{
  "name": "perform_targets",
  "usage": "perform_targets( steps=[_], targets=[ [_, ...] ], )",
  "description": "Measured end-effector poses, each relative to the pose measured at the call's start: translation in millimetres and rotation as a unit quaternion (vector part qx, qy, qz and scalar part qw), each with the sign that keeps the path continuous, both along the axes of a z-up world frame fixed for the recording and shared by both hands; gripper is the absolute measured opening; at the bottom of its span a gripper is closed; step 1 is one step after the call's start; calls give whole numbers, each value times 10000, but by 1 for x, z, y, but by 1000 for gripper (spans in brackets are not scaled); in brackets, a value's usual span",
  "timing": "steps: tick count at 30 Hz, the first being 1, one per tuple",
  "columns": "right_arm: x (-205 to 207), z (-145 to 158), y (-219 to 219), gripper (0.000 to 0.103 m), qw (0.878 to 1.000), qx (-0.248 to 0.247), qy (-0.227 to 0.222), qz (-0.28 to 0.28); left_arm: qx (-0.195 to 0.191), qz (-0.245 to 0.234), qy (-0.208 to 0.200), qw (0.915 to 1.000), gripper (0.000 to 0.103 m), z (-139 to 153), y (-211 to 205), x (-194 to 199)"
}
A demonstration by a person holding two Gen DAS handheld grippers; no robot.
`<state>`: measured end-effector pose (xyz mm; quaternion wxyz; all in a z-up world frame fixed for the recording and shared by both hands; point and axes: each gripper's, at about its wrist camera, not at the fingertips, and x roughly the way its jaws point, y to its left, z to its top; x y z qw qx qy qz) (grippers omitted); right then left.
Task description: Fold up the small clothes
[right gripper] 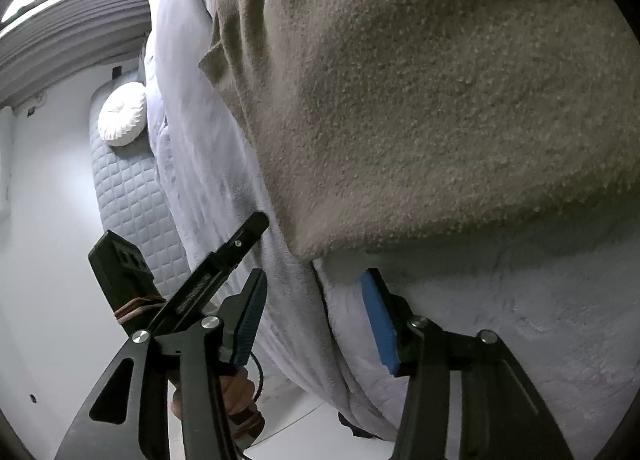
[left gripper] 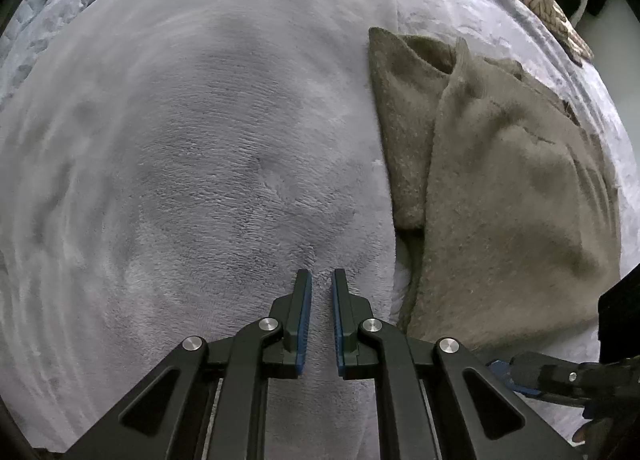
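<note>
Left wrist view: grey plush blanket (left gripper: 200, 164) spread over the bed, filling most of the picture. Left tool (left gripper: 321, 280) pointing steeply down at it, jaws a narrow gap apart, blue pads (left gripper: 306, 324) facing each other, nothing between them, only bare blanket beneath. Beige fleece garment (left gripper: 500, 196) lying flat to the right of this tool, near but apart from it, partly folded, one layer over another, a raised corner at its far end. At the bottom right corner, part of the right tool (left gripper: 536, 376), close to the near edge of the garment. At the top right, some patterned cloth (left gripper: 548, 0) at the edge of the bed, too small to tell more.

Right wrist view, not seen from the left: white floor (right gripper: 48, 300), quilted side of the bed (right gripper: 136, 204), round white cushion (right gripper: 122, 120) on it. Same garment (right gripper: 420, 100) very close, filling the upper right, its lower edge just above the right tool (right gripper: 316, 296). Jaws of this tool moderately wide, holding nothing; right pad (right gripper: 378, 324) against the light bedding under the garment edge, not pressing on the garment. Behind the left finger, the left tool (right gripper: 224, 260) with a hand (right gripper: 236, 400) on its handle, and a black device (right gripper: 120, 276) strapped on.
</note>
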<state>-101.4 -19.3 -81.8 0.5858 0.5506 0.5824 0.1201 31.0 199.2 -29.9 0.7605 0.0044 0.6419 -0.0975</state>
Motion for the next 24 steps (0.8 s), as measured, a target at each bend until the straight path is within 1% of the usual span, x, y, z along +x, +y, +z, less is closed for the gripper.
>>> perform_targets(
  steps=[1, 2, 3, 4, 6, 9, 10, 11, 13, 15, 17, 21, 24],
  targets=[
    [-1, 0, -1, 55, 10000, -14, -3, 11, -66, -6, 12, 10000, 66, 0, -2, 0],
    [-3, 0, -2, 57, 10000, -42, -7, 32, -207, 1, 20, 9998, 88, 1, -3, 0],
    [-4, 0, -4, 58, 10000, -73, -25, 49, -230, 44, -40, 9997, 102, 5, -5, -1],
    [-4, 1, -4, 60, 9999, -108, -48, 61, -137, 53, -162, 9998, 102, 9, -8, -2],
    [-3, 2, -4, 63, 9998, -188, -75, 86, 1, 48, -242, 9997, 102, 10, -13, -3],
    [-3, 6, -7, 66, 9992, -354, -125, 110, 71, 197, -238, 9995, 102, 10, -14, 1],
    [-4, 7, -8, 70, 9994, -317, -142, 59, 108, 253, -243, 9993, 102, 11, -14, 2],
    [-3, 9, -10, 71, 9991, -384, -175, 62, 152, 337, -247, 9990, 102, 10, -13, 4],
    [-3, 12, -12, 71, 9985, -496, -225, 75, 173, 517, -201, 9983, 102, 8, -9, 10],
    [-4, 13, -16, 72, 9981, -569, -240, 75, 154, 560, -63, 9983, 102, 2, -8, 16],
    [-6, 11, -20, 72, 9981, -582, -211, 43, 115, 495, 68, 9987, 102, -3, -9, 21],
    [-10, 6, -26, 72, 9982, -574, -142, -36, 118, 332, 60, 9994, 102, -4, -16, 22],
    [-10, 4, -28, 72, 9983, -560, -134, -68, 84, 336, 71, 9994, 102, -4, -20, 20]
  ],
)
